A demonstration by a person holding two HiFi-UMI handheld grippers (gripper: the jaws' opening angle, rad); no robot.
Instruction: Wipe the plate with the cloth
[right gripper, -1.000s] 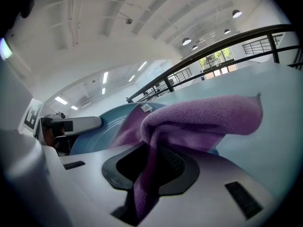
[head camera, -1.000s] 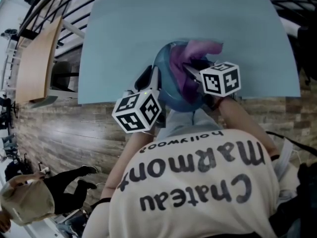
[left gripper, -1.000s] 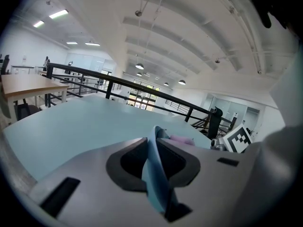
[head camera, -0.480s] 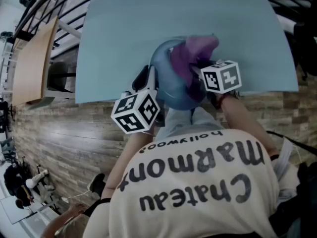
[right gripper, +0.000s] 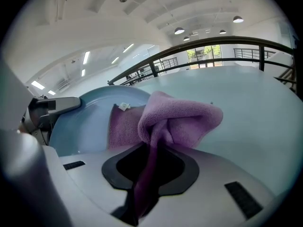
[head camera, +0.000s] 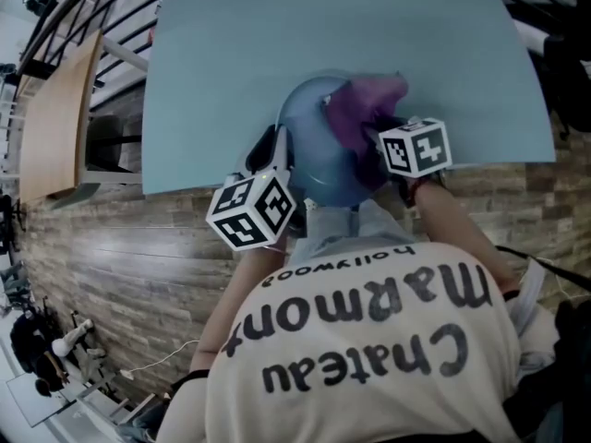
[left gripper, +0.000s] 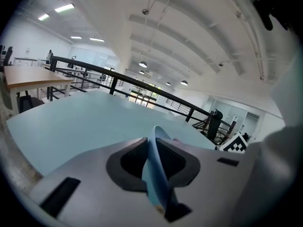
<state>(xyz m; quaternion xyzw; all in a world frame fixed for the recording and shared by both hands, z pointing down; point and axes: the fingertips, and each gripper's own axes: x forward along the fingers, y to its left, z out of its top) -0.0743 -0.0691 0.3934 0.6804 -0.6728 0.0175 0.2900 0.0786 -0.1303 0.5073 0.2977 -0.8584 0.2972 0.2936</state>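
Cream T-shirt [head camera: 369, 340], dark lettering; left hand-held gripper [left gripper: 154, 148] and right hand-held gripper [right gripper: 154, 150] carry black-and-white marker cubes [head camera: 254, 210].

Light blue round plate [head camera: 309, 155]: held off the pale blue table [head camera: 231, 53], above its near edge, tilted up on its rim so that its face turns to the right. Its near-left rim is pinched between the jaws of the left gripper [left gripper: 152, 162], where it shows edge-on. Purple fleecy cloth [head camera: 365, 109]: clamped in the jaws of the right gripper [right gripper: 149, 167]. One flat part, bearing a small white tag [right gripper: 124, 106], lies against the plate's face; the rest is bunched in a thick fold at the plate's far right rim.
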